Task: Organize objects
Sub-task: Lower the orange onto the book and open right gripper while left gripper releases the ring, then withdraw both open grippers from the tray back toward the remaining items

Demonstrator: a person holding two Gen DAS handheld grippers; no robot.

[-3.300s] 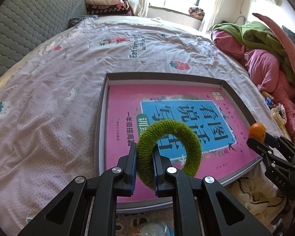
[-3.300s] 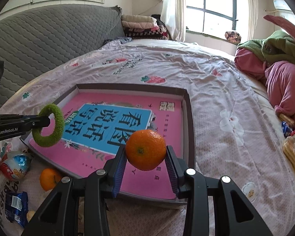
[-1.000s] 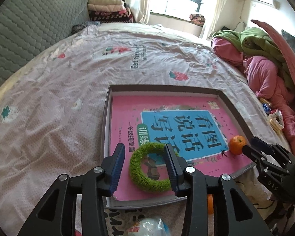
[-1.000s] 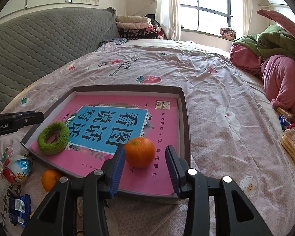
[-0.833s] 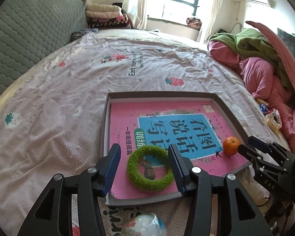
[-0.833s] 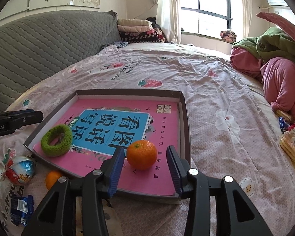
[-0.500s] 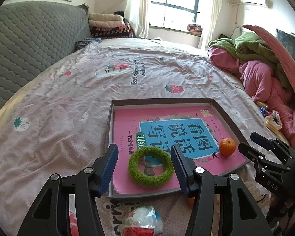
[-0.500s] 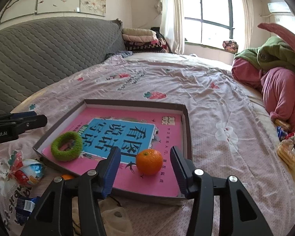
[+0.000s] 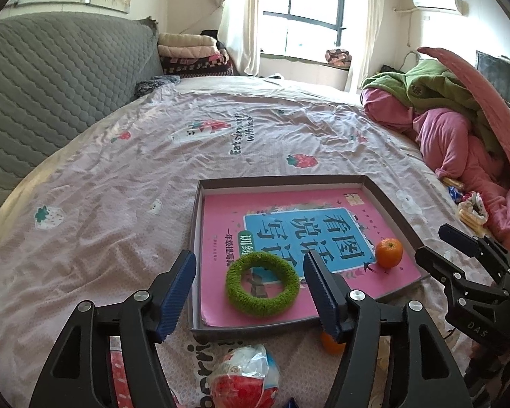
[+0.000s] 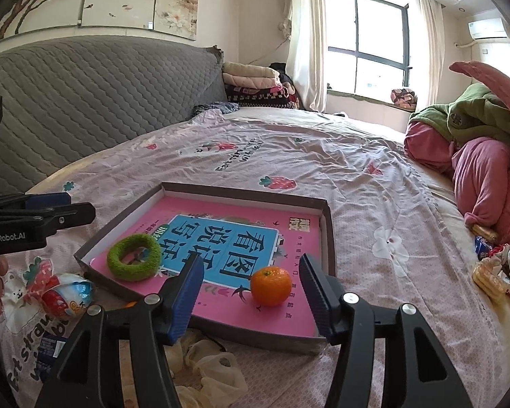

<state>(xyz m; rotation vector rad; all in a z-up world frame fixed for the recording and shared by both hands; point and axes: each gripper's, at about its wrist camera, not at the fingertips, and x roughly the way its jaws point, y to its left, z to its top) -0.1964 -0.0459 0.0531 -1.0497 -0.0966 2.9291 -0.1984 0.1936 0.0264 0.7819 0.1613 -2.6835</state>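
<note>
A green fuzzy ring (image 9: 262, 284) (image 10: 134, 257) lies flat on the pink book inside a shallow brown box (image 9: 195, 238) (image 10: 328, 224) on the bed. An orange (image 9: 388, 253) (image 10: 270, 285) rests on the same book at the box's near right corner. My left gripper (image 9: 250, 280) hangs above and short of the ring, its jaws opening, pads clear of it. My right gripper (image 10: 251, 284) sits back from the orange, jaws also opening, touching nothing. Each gripper shows at the edge of the other's view.
In front of the box lie a foil-wrapped egg toy (image 9: 244, 379) (image 10: 68, 294), a second orange (image 9: 331, 343), a blue snack packet (image 10: 49, 343) and a crumpled plastic bag (image 10: 210, 367). Pink and green bedding (image 10: 476, 156) is heaped on the right, with snack packs (image 10: 493, 272) beside it. A grey headboard (image 9: 51, 78) stands at the left.
Both grippers let go and opened wider, then drew back and up. The ring and the orange stay resting on the book in the box.
</note>
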